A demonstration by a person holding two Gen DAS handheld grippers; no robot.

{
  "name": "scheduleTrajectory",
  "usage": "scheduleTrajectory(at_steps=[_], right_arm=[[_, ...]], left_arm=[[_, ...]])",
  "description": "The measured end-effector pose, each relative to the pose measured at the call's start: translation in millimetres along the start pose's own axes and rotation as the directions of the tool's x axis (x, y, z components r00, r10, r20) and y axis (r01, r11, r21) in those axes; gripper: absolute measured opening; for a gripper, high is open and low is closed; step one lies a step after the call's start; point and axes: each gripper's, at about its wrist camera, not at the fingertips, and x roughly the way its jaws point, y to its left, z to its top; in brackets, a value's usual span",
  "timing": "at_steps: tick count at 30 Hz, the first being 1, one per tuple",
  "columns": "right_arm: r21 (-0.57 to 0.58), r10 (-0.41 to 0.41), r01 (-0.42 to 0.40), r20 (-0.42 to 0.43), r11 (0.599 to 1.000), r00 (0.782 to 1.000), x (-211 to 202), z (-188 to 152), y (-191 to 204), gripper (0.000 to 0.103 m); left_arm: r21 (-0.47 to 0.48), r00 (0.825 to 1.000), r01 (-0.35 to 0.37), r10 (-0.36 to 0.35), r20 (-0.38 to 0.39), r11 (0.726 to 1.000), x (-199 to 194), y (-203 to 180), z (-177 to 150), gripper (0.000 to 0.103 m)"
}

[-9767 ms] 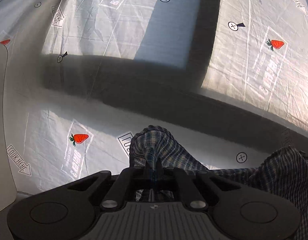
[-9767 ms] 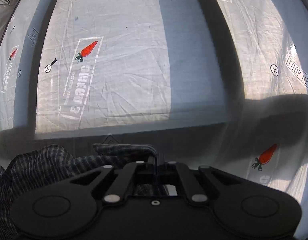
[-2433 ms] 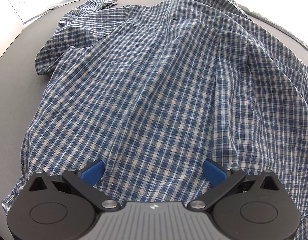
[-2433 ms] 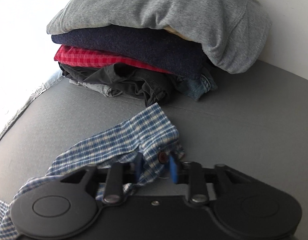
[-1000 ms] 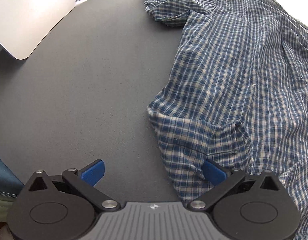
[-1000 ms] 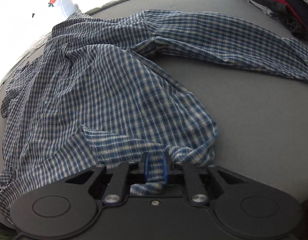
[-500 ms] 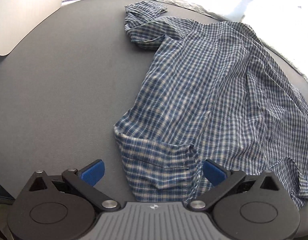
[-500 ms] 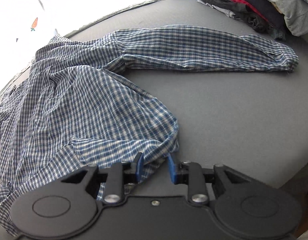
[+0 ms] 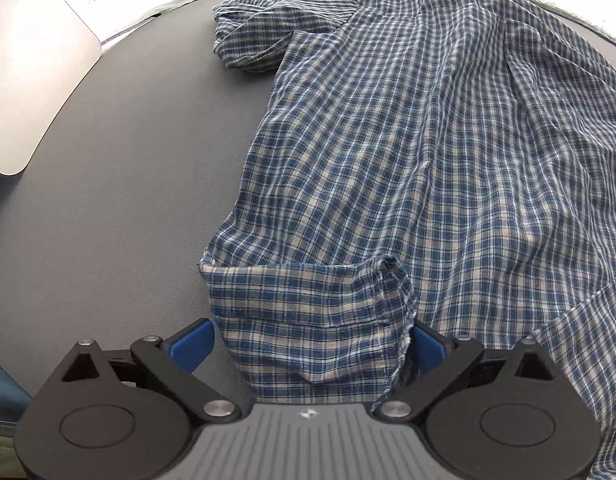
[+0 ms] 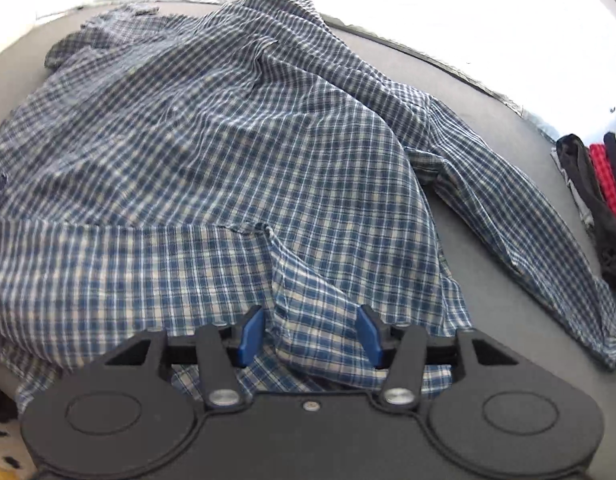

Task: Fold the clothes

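Note:
A blue and white plaid shirt (image 9: 408,152) lies spread, back up and wrinkled, on the grey table (image 9: 119,184). My left gripper (image 9: 310,344) hovers over its turned-up hem corner (image 9: 303,304). The jaws are wide and closing, with the flap between the blue pads (image 9: 191,344) but not pinched. In the right wrist view the shirt (image 10: 211,136) fills the frame, one sleeve (image 10: 520,208) stretched to the right. My right gripper (image 10: 311,336) is opening above another folded hem edge; loose cloth lies between its pads (image 10: 370,336), which do not press it.
A stack of folded clothes (image 10: 604,184), with dark and red layers, sits at the table's right edge. A white rounded panel (image 9: 31,64) lies beyond the table at upper left. Bright white sheeting (image 10: 468,8) borders the far edge. Bare grey table lies left of the shirt.
My right gripper has let go of the hem it pinched and its jaws have spread; its view swung left across the shirt. My left gripper has shifted over the turned-up hem corner.

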Motion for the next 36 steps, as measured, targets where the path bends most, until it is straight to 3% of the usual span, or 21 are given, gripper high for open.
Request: scheduleTrajectory(at_steps=[2, 4, 5, 7, 9, 14, 17, 19, 21, 23, 25, 29, 34, 36], right_arm=[[-0.016, -0.037, 0.037, -0.003, 0.999, 0.999, -2, -3, -1, 0.012], [0.022, -0.046, 0.046, 0.001, 0.999, 0.999, -10, -8, -10, 0.006], [0.041, -0.050, 0.050, 0.003, 0.998, 0.999, -14, -10, -15, 0.003], [0.071, -0.070, 0.069, 0.005, 0.995, 0.998, -25, -16, -26, 0.003], [0.092, -0.101, 0.100, 0.002, 0.991, 0.995, -38, -22, -38, 0.003], [0.168, -0.120, 0.130, -0.072, 0.977, 0.990, -60, -44, -70, 0.003], [0.201, -0.074, 0.104, -0.150, 0.974, 0.986, -54, -66, -77, 0.003], [0.224, -0.018, 0.063, -0.198, 0.972, 0.980, -47, -76, -78, 0.004], [0.237, 0.018, 0.027, -0.186, 0.971, 0.982, -51, -79, -77, 0.009], [0.256, 0.051, -0.012, -0.146, 0.967, 0.988, -59, -78, -74, 0.028], [0.274, 0.088, -0.059, -0.097, 0.960, 0.991, -64, -70, -71, 0.034], [0.259, 0.126, -0.110, -0.043, 0.959, 0.991, -63, -53, -69, 0.035], [0.255, 0.188, -0.192, 0.038, 0.948, 0.981, -73, -36, -72, 0.036], [0.259, 0.206, -0.222, 0.089, 0.940, 0.975, -80, -32, -75, 0.036]], left_arm=[[-0.033, 1.000, 0.010, -0.010, 0.008, 0.999, -3, 8, -5, 0.082], [-0.066, 1.000, 0.010, -0.008, 0.027, 0.998, -7, 15, -9, 0.056], [-0.092, 0.999, 0.005, -0.002, 0.032, 0.996, -11, 21, -12, 0.050], [-0.143, 0.999, 0.000, 0.005, 0.037, 0.990, -17, 32, -17, 0.016], [-0.200, 0.999, -0.014, 0.022, 0.036, 0.980, -24, 46, -23, 0.007], [-0.249, 0.990, -0.136, 0.141, 0.003, 0.959, -38, 77, -43, 0.006], [-0.236, 0.978, -0.207, 0.201, -0.049, 0.949, -32, 94, -57, 0.005], [-0.240, 0.975, -0.219, 0.203, -0.090, 0.946, -25, 101, -63, 0.006], [-0.281, 0.981, -0.186, 0.164, -0.100, 0.941, -25, 107, -64, 0.009], [-0.326, 0.991, -0.126, 0.104, -0.084, 0.937, -30, 111, -61, 0.009], [-0.343, 0.998, -0.052, 0.039, -0.044, 0.938, -40, 107, -56, 0.021], [-0.338, 0.993, 0.114, -0.094, 0.077, 0.934, -54, 78, -26, 0.044], [-0.309, 0.982, 0.160, -0.120, 0.145, 0.938, -67, 41, 8, 0.047], [-0.277, 0.967, 0.209, -0.157, 0.199, 0.938, -77, 32, 15, 0.047]])
